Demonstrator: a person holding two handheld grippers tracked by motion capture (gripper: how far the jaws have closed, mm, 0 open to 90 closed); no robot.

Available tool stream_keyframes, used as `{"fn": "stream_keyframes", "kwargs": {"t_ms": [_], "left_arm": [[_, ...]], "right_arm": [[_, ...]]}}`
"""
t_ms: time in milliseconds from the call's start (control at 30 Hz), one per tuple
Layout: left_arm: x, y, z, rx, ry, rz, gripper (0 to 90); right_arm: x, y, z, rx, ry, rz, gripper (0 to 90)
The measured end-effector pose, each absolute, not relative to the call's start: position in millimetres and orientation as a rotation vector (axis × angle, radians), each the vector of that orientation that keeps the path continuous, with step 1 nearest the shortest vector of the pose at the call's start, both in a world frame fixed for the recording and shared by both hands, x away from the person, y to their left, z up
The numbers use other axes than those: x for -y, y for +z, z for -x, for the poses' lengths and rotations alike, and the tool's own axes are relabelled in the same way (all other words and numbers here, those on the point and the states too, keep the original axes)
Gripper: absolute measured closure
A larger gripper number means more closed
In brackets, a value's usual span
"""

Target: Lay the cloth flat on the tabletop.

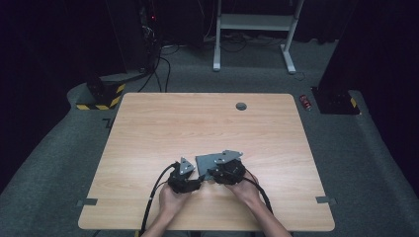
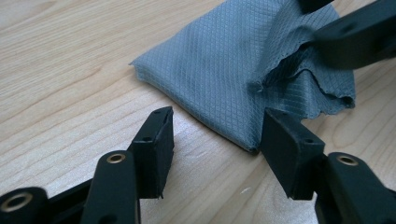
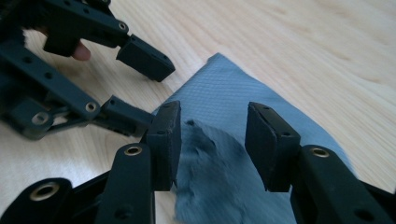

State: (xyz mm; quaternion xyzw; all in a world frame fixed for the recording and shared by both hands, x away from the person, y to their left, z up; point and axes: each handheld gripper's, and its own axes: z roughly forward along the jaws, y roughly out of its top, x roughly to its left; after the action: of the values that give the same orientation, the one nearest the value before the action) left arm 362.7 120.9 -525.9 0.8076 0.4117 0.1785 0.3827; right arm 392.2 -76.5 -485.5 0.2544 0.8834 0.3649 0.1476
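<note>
Both grippers stand open: our left gripper [image 2: 217, 135] at the folded grey cloth's [image 2: 219, 70] corner, our right gripper [image 3: 212, 140] over a rumpled fold.

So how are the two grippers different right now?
The left gripper sits beside the grey cloth, with the folded corner just ahead of its open jaws and bare table between them. The right gripper is over the cloth, its jaws straddling a rumpled, raised bit without pressing on it. In the high view the left gripper is nearer the table's left side. Both are black, hand-held, and open.
</note>
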Motion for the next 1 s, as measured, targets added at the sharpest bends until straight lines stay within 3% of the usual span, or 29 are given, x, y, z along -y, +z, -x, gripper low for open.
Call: {"fn": "stream_keyframes", "kwargs": {"t_ms": [67, 233, 433, 800, 867, 1000], "left_arm": [[-121, -526, -363, -1.051, 0.459, -2.063, 44.4], [-120, -526, -362, -1.047, 0.460, -2.068, 43.1], [-121, -526, -363, -1.056, 0.438, -2.051, 42.1], [-106, -512, -354, -0.904, 0.354, -2.086, 40.1], [-103, -514, -356, -0.904, 0.361, -2.106, 41.9], [-99, -515, -361, -0.910, 0.369, -2.139, 57.0]], "right_arm": [[69, -490, -397, -2.581, 1.006, -0.716, 61.0], [69, -494, -404, -2.618, 0.930, -0.705, 87.7], [92, -475, -409, -2.494, 1.053, -0.816, 89.1], [137, -467, -424, -2.338, 1.134, -1.046, 89.1], [141, -467, -425, -2.318, 1.143, -1.066, 89.1], [150, -465, -427, -2.292, 1.153, -1.095, 89.1]]}}
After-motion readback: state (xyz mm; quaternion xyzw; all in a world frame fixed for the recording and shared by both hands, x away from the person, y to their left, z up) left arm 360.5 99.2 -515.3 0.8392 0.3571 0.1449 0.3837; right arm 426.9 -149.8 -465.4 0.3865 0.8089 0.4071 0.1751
